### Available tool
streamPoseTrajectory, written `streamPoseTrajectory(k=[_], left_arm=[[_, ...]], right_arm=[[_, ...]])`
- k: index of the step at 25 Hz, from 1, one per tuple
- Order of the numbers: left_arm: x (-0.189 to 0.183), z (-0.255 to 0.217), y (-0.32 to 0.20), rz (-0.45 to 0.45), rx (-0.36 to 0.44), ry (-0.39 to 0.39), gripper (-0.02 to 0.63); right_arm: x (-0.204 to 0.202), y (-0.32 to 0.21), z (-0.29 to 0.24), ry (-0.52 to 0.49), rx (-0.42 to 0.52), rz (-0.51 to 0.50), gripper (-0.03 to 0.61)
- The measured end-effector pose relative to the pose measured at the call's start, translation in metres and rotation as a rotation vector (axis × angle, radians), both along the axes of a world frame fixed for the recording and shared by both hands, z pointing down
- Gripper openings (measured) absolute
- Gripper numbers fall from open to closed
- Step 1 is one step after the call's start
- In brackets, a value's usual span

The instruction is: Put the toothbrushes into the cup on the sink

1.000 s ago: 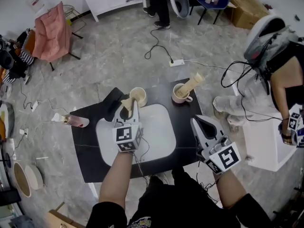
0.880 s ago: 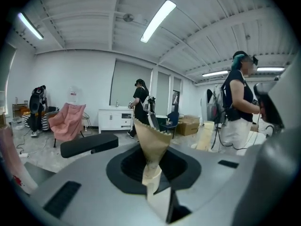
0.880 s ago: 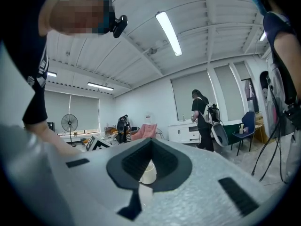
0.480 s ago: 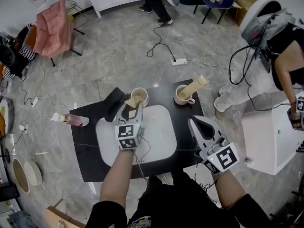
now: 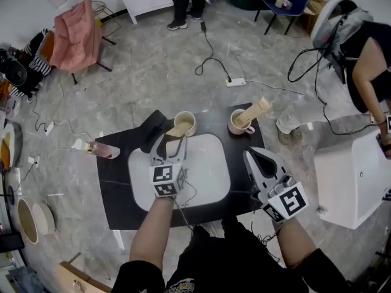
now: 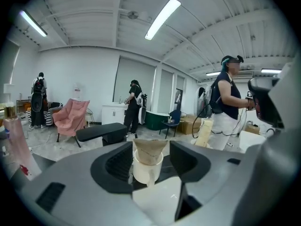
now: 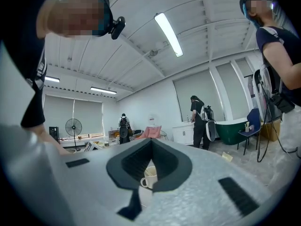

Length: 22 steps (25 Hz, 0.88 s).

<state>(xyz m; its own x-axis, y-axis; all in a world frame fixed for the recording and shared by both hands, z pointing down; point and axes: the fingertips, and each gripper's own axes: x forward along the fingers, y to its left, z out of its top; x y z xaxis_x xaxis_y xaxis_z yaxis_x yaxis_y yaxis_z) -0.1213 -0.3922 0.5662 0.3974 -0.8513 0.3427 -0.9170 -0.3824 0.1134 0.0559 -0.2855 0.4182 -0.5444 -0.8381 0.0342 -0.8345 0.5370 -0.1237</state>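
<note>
Cream cup [image 6: 143, 171], beige toothbrush pack [image 6: 149, 150], markings unreadable

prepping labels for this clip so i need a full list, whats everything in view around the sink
counter: 1, black, centre of the head view
sink basin: 1, white, set in the counter
cups: 2, cream, counter's back edge
toothbrush packets: 2, beige, one in each cup
bottle: 1, pink, counter's left edge
black block: 1, beside the left cup
chair: 1, pink, floor, far left
power strip: 1, white, floor behind the counter
people: 2, dark clothes, right and back
left gripper: fingers just opened, at the left cup's packet, gripping nothing
right gripper: fingers shut, empty, counter's right side
</note>
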Motion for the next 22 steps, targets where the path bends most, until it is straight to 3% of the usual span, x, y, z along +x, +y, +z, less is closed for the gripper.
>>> streamPoseTrajectory(k=[9,12,16,22], left_arm=[[-0.020,-0.047,0.052,-0.059,0.090,0.058,0.221],[-0.030,-0.071,0.072,-0.083,0.127,0.056,0.161],[-0.037,-0.096,0.097,-0.111,0.166,0.059,0.020],[-0.033,-0.133,0.140,-0.148,0.223,0.033,0.005]], right_arm=[[-0.009,0.008,-0.009,0.008,0.026,-0.050,0.006],[-0.015,0.009,-0.012,-0.007,0.031,-0.080,0.006],[-0.023,0.012,-0.014,-0.023,0.040,-0.125,0.006],[-0.029,0.019,-0.017,-0.038,0.050,-0.197,0.006]])
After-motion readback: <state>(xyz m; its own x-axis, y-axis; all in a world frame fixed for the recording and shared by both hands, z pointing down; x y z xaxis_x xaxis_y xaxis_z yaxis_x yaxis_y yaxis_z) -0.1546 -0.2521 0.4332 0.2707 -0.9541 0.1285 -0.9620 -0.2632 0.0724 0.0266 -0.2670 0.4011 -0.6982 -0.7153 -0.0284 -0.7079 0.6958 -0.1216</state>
